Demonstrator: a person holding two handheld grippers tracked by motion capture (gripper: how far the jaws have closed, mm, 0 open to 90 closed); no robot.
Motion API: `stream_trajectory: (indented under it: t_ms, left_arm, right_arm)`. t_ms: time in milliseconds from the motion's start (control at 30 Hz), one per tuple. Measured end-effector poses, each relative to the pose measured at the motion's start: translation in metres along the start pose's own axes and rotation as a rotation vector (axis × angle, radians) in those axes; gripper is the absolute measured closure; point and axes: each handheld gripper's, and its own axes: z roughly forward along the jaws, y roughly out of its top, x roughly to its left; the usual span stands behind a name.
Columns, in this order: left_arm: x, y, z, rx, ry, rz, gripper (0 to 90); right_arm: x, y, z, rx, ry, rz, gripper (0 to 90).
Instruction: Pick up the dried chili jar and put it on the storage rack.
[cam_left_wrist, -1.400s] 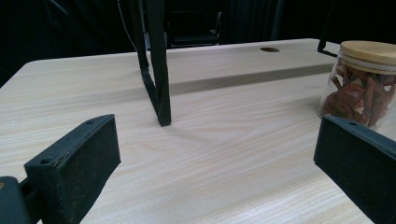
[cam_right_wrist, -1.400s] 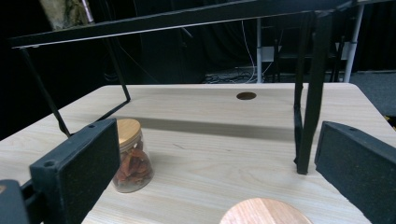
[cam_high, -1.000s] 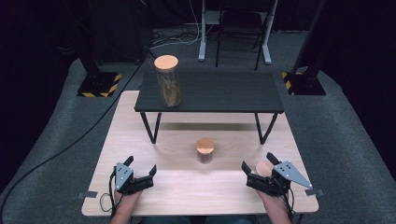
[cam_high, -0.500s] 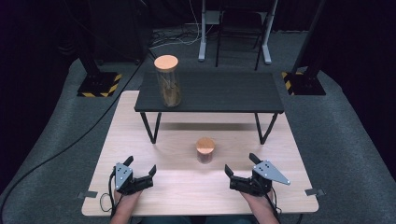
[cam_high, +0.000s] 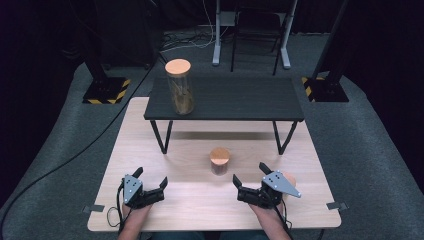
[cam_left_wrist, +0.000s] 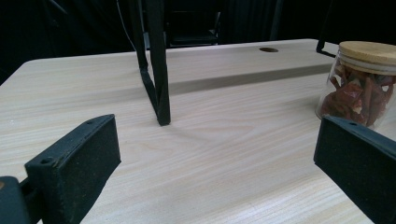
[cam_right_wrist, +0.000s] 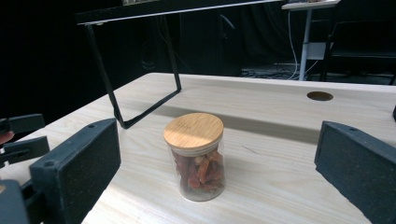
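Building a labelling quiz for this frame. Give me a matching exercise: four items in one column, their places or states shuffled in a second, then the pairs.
Items
1. small jar
2. tall jar
3. left tongs
4. right tongs

Places or states
A. on the black raised shelf, at its left end
B. open, pointed at the small jar from close by
C. on the wooden table, in front of the shelf
D. open, low over the table's near left part

Pairs: 1-C, 2-A, 3-D, 4-B

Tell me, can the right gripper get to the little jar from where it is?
Probably yes. The right gripper is open and pointed toward the little jar, which stands upright between its jaws in the right gripper view, with just bare table in front of it.
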Motion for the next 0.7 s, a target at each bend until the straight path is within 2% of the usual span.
stream_trajectory:
  t_ms: [100,533,700]
  left_arm:
    - [0.000,0.000,0.000,-0.001,0.000,0.000,0.0]
    - [0.000,0.000,-0.001,-0.007,-0.004,-0.005,0.0]
    - [0.000,0.000,-0.001,-0.008,-0.005,-0.004,0.0]
  right_arm:
    - [0.003,-0.002,0.005,-0.004,0.000,0.013,0.0]
    - [0.016,-0.012,0.026,0.018,-0.005,-0.035,0.0]
    - [0.018,-0.015,0.029,-0.005,-0.010,-0.027,0.0]
